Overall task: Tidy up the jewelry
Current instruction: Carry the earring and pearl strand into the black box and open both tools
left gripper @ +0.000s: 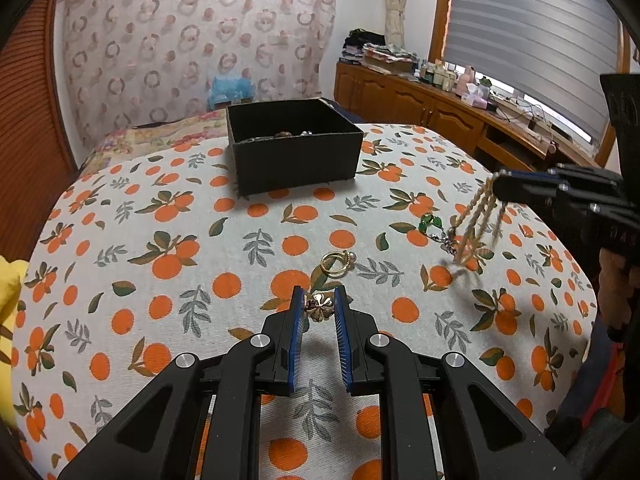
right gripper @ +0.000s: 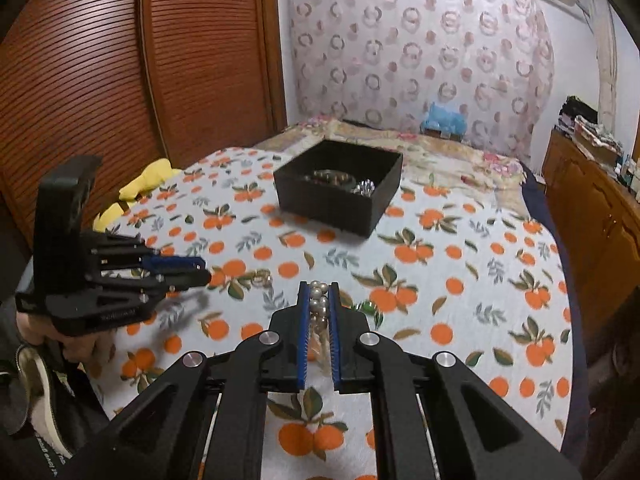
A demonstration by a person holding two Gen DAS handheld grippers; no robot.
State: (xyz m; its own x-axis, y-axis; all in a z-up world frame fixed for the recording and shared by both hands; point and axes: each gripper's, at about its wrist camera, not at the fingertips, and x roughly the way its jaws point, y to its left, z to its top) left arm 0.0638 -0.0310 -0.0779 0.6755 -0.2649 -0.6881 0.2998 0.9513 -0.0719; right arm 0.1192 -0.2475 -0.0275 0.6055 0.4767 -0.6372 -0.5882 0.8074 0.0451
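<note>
My left gripper (left gripper: 319, 305) hovers low over the orange-print cloth, shut on a small gold clover-shaped piece (left gripper: 318, 307). Just beyond it lies a gold ring with a pearl (left gripper: 337, 264). My right gripper (right gripper: 319, 292) is shut on a pearl necklace (right gripper: 318, 302). In the left wrist view the right gripper (left gripper: 496, 188) is off to the right, and the necklace strands (left gripper: 476, 226) dangle from it down to the cloth. Beside the strands a green pendant (left gripper: 430, 222) rests on the cloth. The black open box (left gripper: 294, 148) (right gripper: 340, 188) stands at the far side with several pieces inside.
The table (left gripper: 160, 240) is round, and its edge falls away on both sides. A yellow cloth (right gripper: 148, 178) lies at the left edge. Wooden cabinets (left gripper: 420, 108) with clutter run along the right, and a slatted wardrobe (right gripper: 120, 80) along the left. A person's hand (right gripper: 80, 344) holds the left gripper (right gripper: 200, 270).
</note>
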